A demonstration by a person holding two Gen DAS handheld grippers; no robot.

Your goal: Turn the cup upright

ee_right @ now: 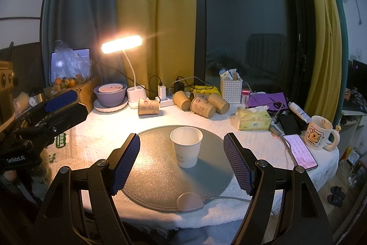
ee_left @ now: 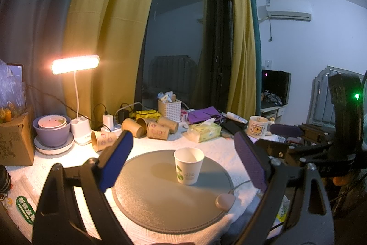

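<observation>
A white paper cup (ee_left: 188,165) with a green print stands upright, mouth up, on a round grey mat (ee_left: 160,199). It also shows in the right wrist view (ee_right: 186,146) on the same mat (ee_right: 156,180). My left gripper (ee_left: 183,157) is open and empty, its fingers spread wide on either side of the cup and short of it. My right gripper (ee_right: 181,162) is open and empty, with the cup just beyond its fingertips. The right gripper's body shows at the right of the left wrist view (ee_left: 321,148); the left gripper's body shows at the left of the right wrist view (ee_right: 45,116).
Several brown paper cups (ee_right: 201,105) lie on their sides at the back of the table. A lit desk lamp (ee_right: 121,44), stacked bowls (ee_right: 110,95), a tissue box (ee_right: 253,118), a mug (ee_right: 318,132) and a phone (ee_right: 299,152) stand around the mat. A pink controller (ee_right: 189,201) sits on the mat's near edge.
</observation>
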